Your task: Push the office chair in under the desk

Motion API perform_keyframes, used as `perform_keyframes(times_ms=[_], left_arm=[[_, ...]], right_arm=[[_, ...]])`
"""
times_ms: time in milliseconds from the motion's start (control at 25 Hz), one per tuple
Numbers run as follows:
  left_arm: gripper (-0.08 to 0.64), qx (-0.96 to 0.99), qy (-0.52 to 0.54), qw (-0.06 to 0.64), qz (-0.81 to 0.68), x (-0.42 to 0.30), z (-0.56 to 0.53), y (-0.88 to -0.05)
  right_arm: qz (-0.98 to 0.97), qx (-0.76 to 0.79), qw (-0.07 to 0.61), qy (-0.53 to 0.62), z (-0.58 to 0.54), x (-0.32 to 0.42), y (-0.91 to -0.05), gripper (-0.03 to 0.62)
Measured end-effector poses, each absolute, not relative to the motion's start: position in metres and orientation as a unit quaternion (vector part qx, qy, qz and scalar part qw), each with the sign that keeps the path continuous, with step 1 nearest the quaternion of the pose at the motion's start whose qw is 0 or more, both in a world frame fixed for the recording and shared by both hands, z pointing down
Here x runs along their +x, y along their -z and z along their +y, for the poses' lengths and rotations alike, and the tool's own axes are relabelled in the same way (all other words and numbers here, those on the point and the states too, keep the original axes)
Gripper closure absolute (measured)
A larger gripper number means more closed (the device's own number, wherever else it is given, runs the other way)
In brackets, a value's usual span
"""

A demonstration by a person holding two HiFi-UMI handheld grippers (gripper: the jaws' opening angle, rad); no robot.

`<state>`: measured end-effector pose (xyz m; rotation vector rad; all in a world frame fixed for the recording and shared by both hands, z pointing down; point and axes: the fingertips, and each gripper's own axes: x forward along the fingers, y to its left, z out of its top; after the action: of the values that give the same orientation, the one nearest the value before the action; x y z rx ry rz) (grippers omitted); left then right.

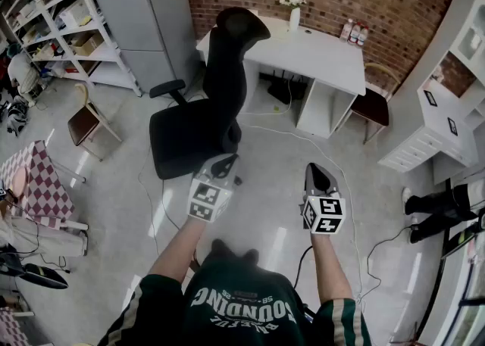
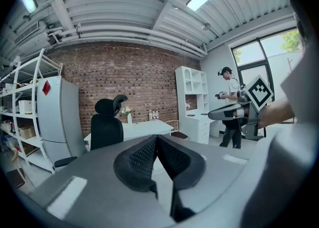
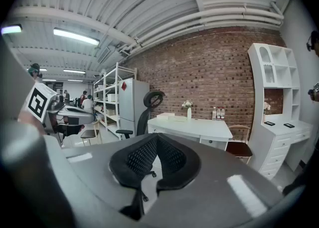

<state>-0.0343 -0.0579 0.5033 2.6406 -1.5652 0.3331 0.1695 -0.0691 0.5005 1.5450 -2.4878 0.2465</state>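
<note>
A black office chair (image 1: 204,110) stands on the floor in front of the white desk (image 1: 303,53), its high back toward the desk's left end and its seat facing away from it. The chair (image 2: 107,124) shows ahead in the left gripper view and the chair (image 3: 144,107) left of the desk (image 3: 192,127) in the right gripper view. My left gripper (image 1: 225,161) hovers just short of the seat's near edge, shut and empty. My right gripper (image 1: 319,173) is held over bare floor to the right, also shut with nothing in it.
A grey fridge (image 1: 144,11) and white shelving (image 1: 61,26) stand left of the desk. A brown chair (image 1: 375,106) sits at the desk's right, a white cabinet (image 1: 447,102) beyond. Another wooden chair (image 1: 87,121) and checkered table (image 1: 34,182) lie left. Cables (image 1: 303,140) cross the floor. A person's legs (image 1: 439,204) stand far right.
</note>
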Motion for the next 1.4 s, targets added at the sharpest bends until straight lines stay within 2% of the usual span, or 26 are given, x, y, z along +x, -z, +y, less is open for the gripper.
perform_keyframes(times_ms=[240, 480, 600, 880, 1400], left_arm=[[0.549, 0.851, -0.107, 0.035, -0.514, -0.031, -0.058, -0.504], [0.549, 0.847, -0.107, 0.044, -0.518, -0.034, -0.059, -0.506], [0.549, 0.846, -0.107, 0.043, -0.52, -0.033, -0.058, -0.508], [0.549, 0.844, -0.111, 0.047, -0.522, -0.031, -0.055, -0.511], [0.549, 0.84, -0.108, 0.045, -0.529, -0.022, -0.05, -0.507]], right_arm=[[-0.852, 0.51, 0.077, -0.086, -0.067, 0.171, -0.496, 0.591], [-0.888, 0.45, 0.083, -0.05, -0.057, 0.154, -0.493, 0.591], [-0.898, 0.427, 0.072, -0.073, -0.056, 0.153, -0.496, 0.591], [-0.874, 0.477, 0.053, -0.077, -0.063, 0.17, -0.49, 0.592], [-0.877, 0.473, 0.054, -0.068, -0.055, 0.177, -0.484, 0.591]])
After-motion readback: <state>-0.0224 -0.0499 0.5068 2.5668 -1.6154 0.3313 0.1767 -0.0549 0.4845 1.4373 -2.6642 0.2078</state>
